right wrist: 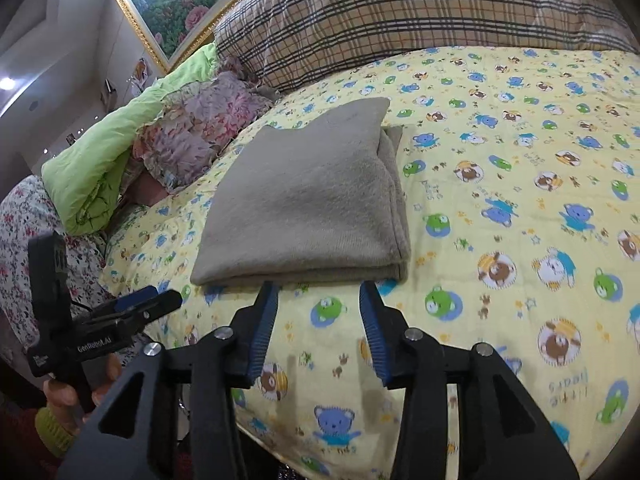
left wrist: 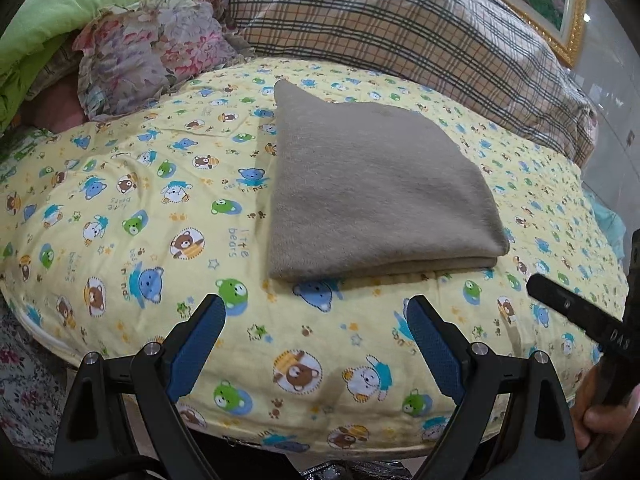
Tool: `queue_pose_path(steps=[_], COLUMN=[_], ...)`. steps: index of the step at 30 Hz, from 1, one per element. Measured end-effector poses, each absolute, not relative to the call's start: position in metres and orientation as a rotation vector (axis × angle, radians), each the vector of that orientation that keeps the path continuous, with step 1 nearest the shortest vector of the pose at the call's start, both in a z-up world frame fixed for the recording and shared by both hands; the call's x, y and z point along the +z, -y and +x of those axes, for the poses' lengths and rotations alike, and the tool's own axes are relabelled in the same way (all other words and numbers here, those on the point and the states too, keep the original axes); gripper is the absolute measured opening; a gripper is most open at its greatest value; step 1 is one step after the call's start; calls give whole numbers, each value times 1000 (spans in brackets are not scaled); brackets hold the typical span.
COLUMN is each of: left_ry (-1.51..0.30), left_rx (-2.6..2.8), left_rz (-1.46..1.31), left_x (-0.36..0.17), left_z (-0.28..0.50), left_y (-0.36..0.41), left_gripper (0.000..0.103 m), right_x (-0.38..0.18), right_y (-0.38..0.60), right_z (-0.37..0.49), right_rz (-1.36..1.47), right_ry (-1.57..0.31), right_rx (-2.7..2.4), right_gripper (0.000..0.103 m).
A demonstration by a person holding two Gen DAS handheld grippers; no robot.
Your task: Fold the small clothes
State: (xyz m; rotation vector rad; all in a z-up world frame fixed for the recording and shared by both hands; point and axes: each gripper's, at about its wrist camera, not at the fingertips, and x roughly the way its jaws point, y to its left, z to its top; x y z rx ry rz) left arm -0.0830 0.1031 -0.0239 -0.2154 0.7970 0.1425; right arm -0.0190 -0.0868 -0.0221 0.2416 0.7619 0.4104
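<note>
Left gripper spread wide, holding nothing, hovering over the bear-print quilt just short of the folded cloth's near edge. Right gripper likewise released, empty, tips almost at the near fold but apart from it. In the right wrist view, left gripper at 8 o'clock, side-on, well clear of the cloth.

Folded brown cloth flat on the quilt, mid-bed, at 12 o'clock from both grippers. Reads as a neat stack of layers: fold line toward the grippers, layered open edges along the right side in the right wrist view. Far corner at 12 o'clock peaks up slightly and a lower layer pokes out beside it, so not perfectly squared.

Judged step: fold essentially done on this piece, both grippers off it. Either end of this item or pause before one more half-fold.

Next move, if another fold: pinch both near corners, catch all layers together, lift low, carry toward 12 o'clock, lay down aligned with the far edge. Otherwise: nudge the stray far layer square, then go for the next garment.

Beyond the cloth: floral cushion at 10 o'clock, green blanket behind it, plaid pillow at 12 to 1 o'clock, gold-framed picture on the wall.
</note>
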Motion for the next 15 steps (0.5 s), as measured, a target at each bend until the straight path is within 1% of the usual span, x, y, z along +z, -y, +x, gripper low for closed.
queue_pose_path(steps=[4,6,8,12,14,15], left_ry=[-783,-777,-771,-789,-800,-806], left_rx=[169,188,204,208,201,201], left_rz=[-185,-162,-139,-122,-122,-120], left_x=[-27,-29,-33,-40,-41,-42], left_z=[-91,-94,-98,-99,-98,-98], left_y=[-99,-97,-95,-94,-95,-96], left_gripper=[93,93,93,93,93,93], right_x=[-29,-33,-37,-39,-38,-37], right_y=[87,86,84,79,78,78], right_z=[-30,-37,-40,-42,-43,-43], right_rz=[219,201,187,171,168,167], right_ry=[-761,-749,-745,-741,-731,-725], right_rx=[390,374,364,365,367,364], right_gripper=[45,48,56,66,75,77])
